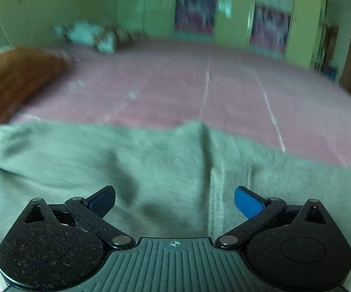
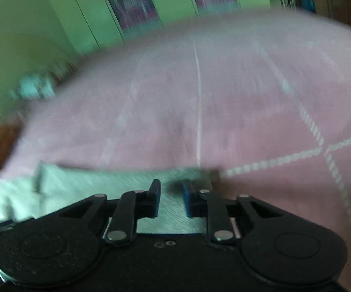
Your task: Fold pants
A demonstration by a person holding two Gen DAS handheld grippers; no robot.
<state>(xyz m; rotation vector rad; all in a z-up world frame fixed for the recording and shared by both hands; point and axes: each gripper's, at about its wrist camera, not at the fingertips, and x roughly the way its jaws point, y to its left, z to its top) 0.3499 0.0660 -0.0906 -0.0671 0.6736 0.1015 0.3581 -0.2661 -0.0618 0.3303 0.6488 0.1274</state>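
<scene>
- Grey pants (image 1: 151, 165) lie spread on the pink bedsheet (image 1: 224, 85), rumpled; no finished fold visible.
- Left gripper (image 1: 174, 200) gapes wide, empty, above the cloth.
- Right gripper (image 2: 171, 198) narrowed over the pants' edge; whether it pinches fabric is unclear.
- Judged early; folding mostly remains.

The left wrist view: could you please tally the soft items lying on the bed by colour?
Grey-green: 1, the pants
Orange-brown: 1, a fuzzy cloth or cushion
White and brown: 1, a blurred bundle near the wall
Total: 3, all on the pink bedspread
</scene>
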